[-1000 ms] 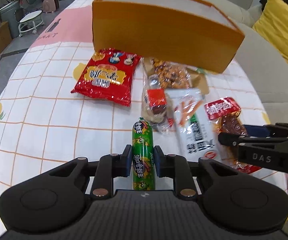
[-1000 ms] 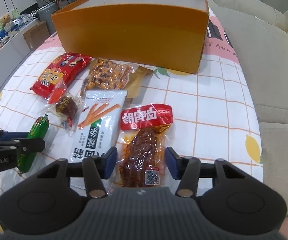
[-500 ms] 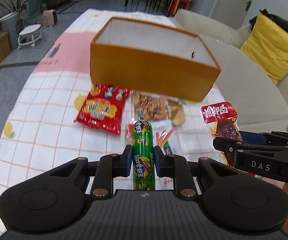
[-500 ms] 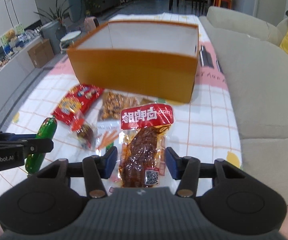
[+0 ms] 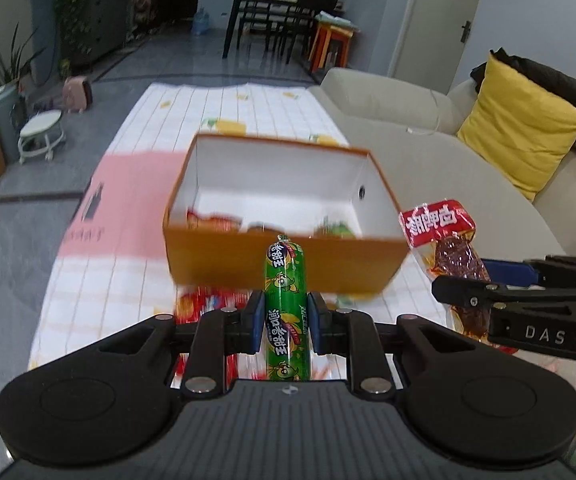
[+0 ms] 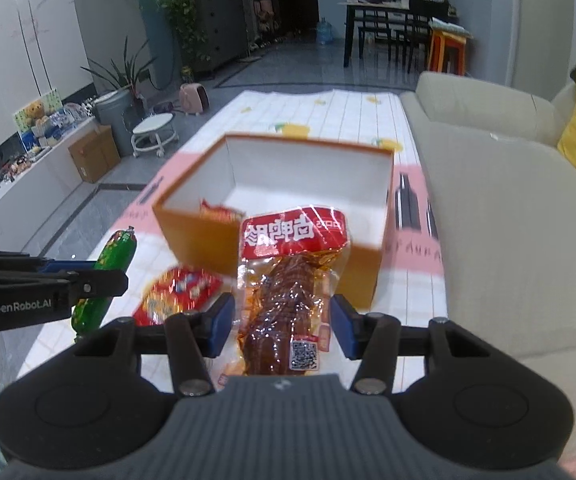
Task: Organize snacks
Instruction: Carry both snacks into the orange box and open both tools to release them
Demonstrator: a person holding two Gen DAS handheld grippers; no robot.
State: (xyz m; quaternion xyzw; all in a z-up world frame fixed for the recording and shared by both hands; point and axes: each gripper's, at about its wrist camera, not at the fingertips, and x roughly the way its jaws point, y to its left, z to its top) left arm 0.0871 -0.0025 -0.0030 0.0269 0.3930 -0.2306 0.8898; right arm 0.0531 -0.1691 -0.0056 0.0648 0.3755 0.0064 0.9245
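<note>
My left gripper [image 5: 286, 312] is shut on a green sausage stick [image 5: 286, 280], held upright in the air in front of the orange box [image 5: 280, 264]. My right gripper [image 6: 282, 320] is shut on a clear packet of brown meat with a red top [image 6: 284, 288], also lifted off the table. The box [image 6: 204, 240] stands open with white inner walls, and a few snacks [image 5: 216, 220] lie on its floor. From the right wrist view, the sausage [image 6: 118, 252] and left gripper [image 6: 88, 280] hang at the left. A red snack bag [image 6: 180, 296] lies on the table below.
A checked tablecloth [image 5: 100, 280] with a pink band covers the long table. A beige sofa [image 5: 428, 152] with a yellow cushion [image 5: 520, 128] runs along the right side. A white stool [image 5: 42, 136] and a cardboard carton [image 6: 92, 156] stand on the floor at the left.
Both grippers have risen from the table with their snacks. The orange box, seen side-on before, now shows its inside from above, and the loose snacks have dropped low in view.
</note>
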